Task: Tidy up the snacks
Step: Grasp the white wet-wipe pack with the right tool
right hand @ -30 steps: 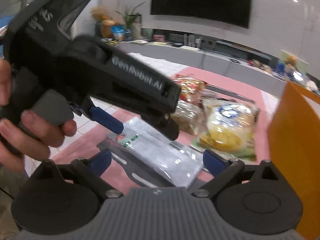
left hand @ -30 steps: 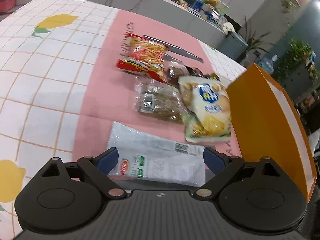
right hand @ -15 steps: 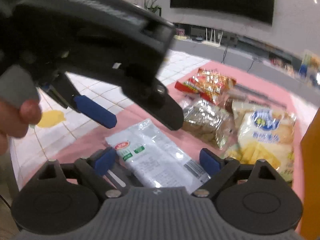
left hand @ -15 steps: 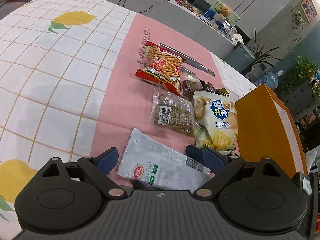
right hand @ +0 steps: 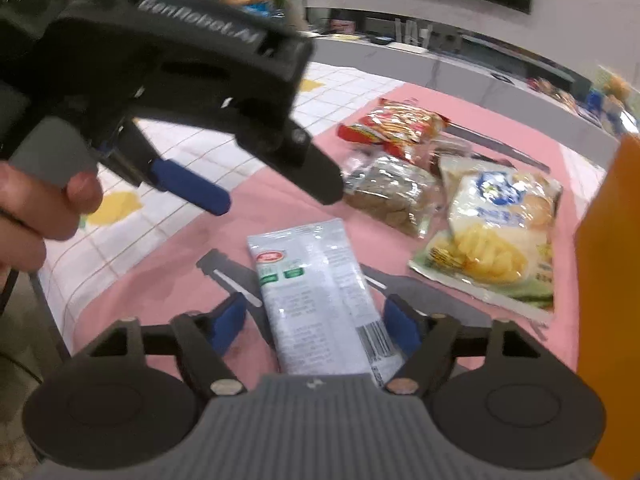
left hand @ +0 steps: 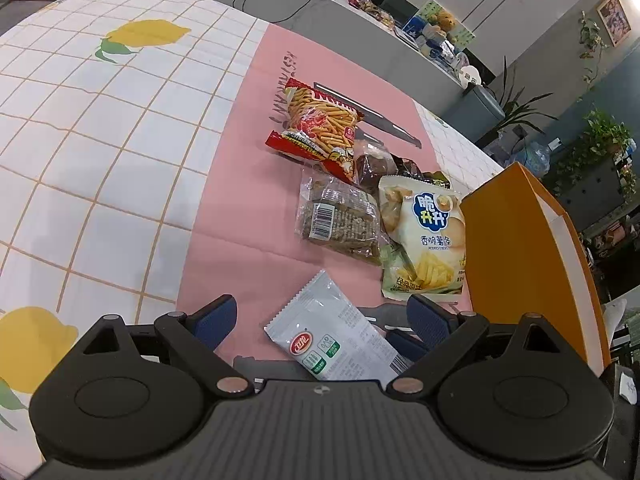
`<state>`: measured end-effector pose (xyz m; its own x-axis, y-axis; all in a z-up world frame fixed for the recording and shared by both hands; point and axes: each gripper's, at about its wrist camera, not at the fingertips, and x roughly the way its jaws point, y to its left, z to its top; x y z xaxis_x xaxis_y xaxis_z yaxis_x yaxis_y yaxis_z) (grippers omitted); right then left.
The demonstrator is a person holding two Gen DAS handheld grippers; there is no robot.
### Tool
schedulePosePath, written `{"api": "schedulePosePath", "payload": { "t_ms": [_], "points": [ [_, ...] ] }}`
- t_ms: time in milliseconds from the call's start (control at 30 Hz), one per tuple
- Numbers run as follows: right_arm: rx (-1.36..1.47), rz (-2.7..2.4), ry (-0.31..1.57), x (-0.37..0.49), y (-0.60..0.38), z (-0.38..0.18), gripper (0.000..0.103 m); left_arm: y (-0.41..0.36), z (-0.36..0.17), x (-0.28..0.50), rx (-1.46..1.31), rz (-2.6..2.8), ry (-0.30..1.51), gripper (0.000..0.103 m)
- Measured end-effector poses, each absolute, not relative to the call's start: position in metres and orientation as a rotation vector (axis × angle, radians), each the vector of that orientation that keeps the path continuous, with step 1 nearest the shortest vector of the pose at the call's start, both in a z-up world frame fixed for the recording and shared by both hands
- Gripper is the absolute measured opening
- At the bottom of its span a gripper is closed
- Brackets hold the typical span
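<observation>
A white snack packet with a red logo lies flat on the pink mat. My right gripper straddles its near end. The jaws are closing, and the blue pads do not press on it. In the left wrist view the same white packet lies just below my left gripper, which stands open and empty. A hand holds the left gripper, which hovers above and to the left of the packet. A blue right finger shows beside the packet.
A red bag of sticks, a clear biscuit pack, a dark brown pack and a potato-stick bag lie beyond the packet. An orange box stands at the right. A lemon-print checked cloth covers the left.
My right gripper has come down over the white packet and its jaws have narrowed. A right finger now shows beside the packet in the left wrist view. The left gripper stays open.
</observation>
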<state>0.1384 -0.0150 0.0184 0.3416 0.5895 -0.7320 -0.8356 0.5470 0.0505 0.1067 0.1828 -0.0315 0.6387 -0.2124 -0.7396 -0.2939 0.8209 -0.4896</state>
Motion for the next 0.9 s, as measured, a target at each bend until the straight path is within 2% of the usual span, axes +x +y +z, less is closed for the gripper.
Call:
{"api": "schedulePosePath", "payload": {
  "t_ms": [100, 167, 400, 467, 633, 700, 767, 900],
  "points": [
    [-0.347, 0.982, 0.735, 0.142, -0.016, 0.014, 0.074, 0.18, -0.032, 0.106, -0.606, 0.041, 0.897, 0.103],
    [-0.34, 0.966, 0.719, 0.146, -0.017, 0.015, 0.053, 0.179, -0.032, 0.105, -0.601, 0.042, 0.898, 0.103],
    [-0.3, 0.735, 0.83, 0.149, -0.021, 0.023, 0.052, 0.182, -0.033, 0.104, -0.628, 0.049, 0.906, 0.103],
    [-0.302, 0.705, 0.851, 0.147, -0.019, 0.025, 0.058, 0.182, -0.033, 0.104, -0.622, 0.051, 0.903, 0.103],
    [-0.302, 0.857, 0.761, 0.147, -0.02, 0.016, 0.063, 0.183, -0.033, 0.102, -0.627, 0.059, 0.906, 0.103],
    [-0.304, 0.9, 0.709, 0.146, -0.025, 0.011, 0.061, 0.185, -0.033, 0.102, -0.639, 0.061, 0.904, 0.103],
    [-0.294, 0.912, 0.686, 0.145, -0.032, 0.009, 0.052, 0.187, -0.032, 0.101, -0.65, 0.062, 0.898, 0.103],
    [-0.319, 0.907, 0.675, 0.14, -0.034, 0.012, 0.049, 0.185, -0.031, 0.101, -0.648, 0.047, 0.895, 0.103]
  ]
}}
